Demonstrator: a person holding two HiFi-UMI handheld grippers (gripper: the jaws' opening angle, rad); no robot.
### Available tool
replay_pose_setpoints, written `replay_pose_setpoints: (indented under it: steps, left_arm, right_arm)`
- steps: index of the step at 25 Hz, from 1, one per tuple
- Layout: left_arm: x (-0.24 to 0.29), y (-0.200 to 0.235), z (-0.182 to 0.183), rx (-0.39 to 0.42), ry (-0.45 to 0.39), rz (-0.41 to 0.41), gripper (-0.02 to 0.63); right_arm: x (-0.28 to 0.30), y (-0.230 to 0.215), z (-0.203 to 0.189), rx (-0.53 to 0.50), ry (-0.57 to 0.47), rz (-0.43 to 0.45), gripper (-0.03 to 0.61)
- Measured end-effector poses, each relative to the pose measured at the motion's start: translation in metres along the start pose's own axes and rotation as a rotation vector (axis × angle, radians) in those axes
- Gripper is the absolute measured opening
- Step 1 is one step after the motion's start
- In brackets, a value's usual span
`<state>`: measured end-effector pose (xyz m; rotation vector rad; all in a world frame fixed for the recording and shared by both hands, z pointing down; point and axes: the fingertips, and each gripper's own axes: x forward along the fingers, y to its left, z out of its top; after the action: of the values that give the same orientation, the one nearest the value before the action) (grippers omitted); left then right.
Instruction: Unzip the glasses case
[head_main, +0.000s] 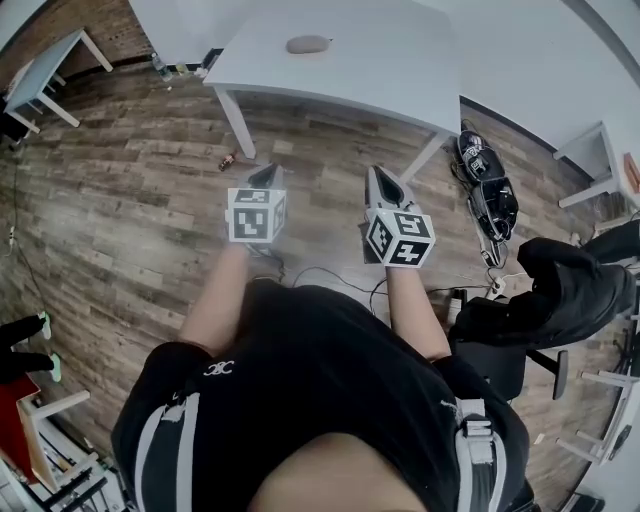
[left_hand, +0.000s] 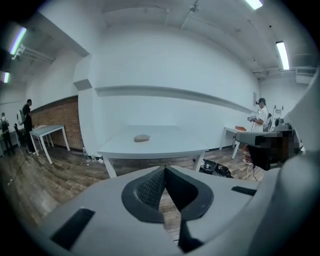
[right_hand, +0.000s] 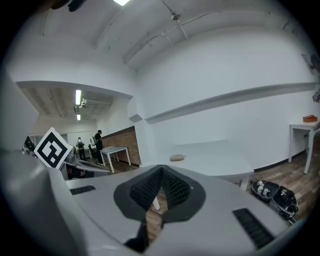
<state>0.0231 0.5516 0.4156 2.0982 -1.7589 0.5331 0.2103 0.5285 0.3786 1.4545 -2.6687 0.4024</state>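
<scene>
The left gripper (head_main: 263, 180) and right gripper (head_main: 387, 186) both have their jaws together, gripping nothing. The glasses case (head_main: 308, 44) lies on the table (head_main: 400, 75) well ahead of the 2, long axis crosswise, roughly midway between them.

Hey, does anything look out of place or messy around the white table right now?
Nothing spilled or damaged. The glasses case lies alone on the white table. The only clutter is on the floor: black bags and loose cables beside one table leg, a small object near another.
</scene>
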Motion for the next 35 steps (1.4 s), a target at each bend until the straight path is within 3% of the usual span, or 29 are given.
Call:
replay_pose_setpoints:
  steps: [12, 19, 35]
  left_arm:
    - [0.007, -0.009, 0.003, 0.037, 0.005, 0.012, 0.003]
    - [0.053, 0.010, 0.016, 0.032, -0.012, 0.017, 0.003]
    - [0.245, 0.106, 0.125, 0.072, 0.007, -0.056, 0.003]
  right_arm:
    - [0.003, -0.014, -0.012, -0.013, 0.030, 0.004, 0.014]
    - [0.041, -0.038, -0.008, -0.019, 0.027, -0.039, 0.014]
    - [0.253, -0.095, 0.050, -0.056, 0.072, -0.105, 0.014]
